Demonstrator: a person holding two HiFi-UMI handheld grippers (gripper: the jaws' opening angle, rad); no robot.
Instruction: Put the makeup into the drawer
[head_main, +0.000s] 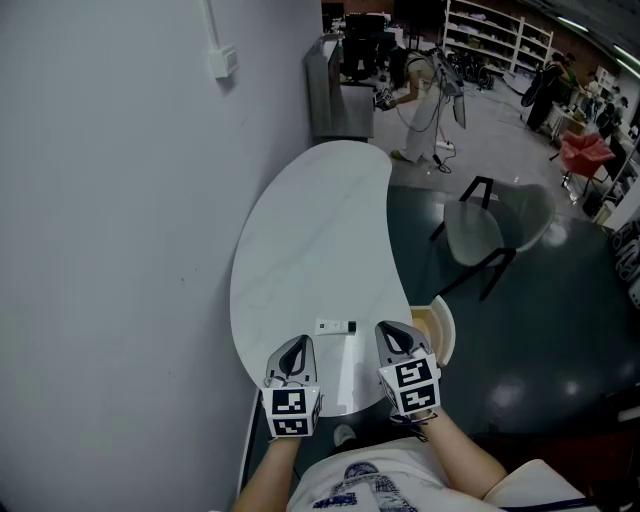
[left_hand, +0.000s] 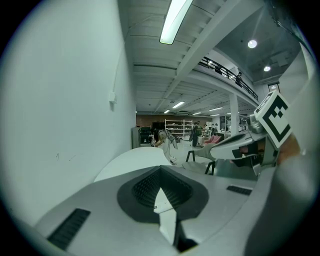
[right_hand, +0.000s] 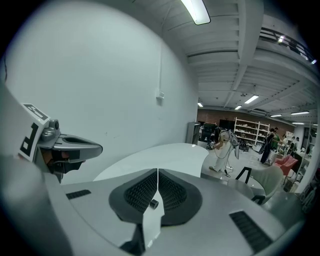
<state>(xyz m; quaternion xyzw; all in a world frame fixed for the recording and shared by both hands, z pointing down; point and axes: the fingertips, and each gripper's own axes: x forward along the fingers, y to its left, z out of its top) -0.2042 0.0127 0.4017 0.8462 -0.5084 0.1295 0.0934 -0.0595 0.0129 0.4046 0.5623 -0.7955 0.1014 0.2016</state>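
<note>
**Claws shut and empty, makeup not yet picked up**

Left gripper (head_main: 297, 345) and right gripper (head_main: 394, 332) hang side by side over the near edge of the tabletop (head_main: 300, 240). Each has its jaws pressed together at the tips with nothing between them. Each gripper's own view shows only bare white top through the slit behind the pads.

The makeup (head_main: 335, 326), a small pale box with a dark end, lies flat on the tabletop close to the near edge. It sits between the two grippers and touches neither.

At the right edge of the tabletop, just beside the right gripper, is a tan white-rimmed thing (head_main: 440, 330). It may be the drawer pulled open, but I cannot tell.

By my reading, nothing of the task is done. A claw must first open, then the makeup has to be gripped, carried to the drawer and set inside.
</note>
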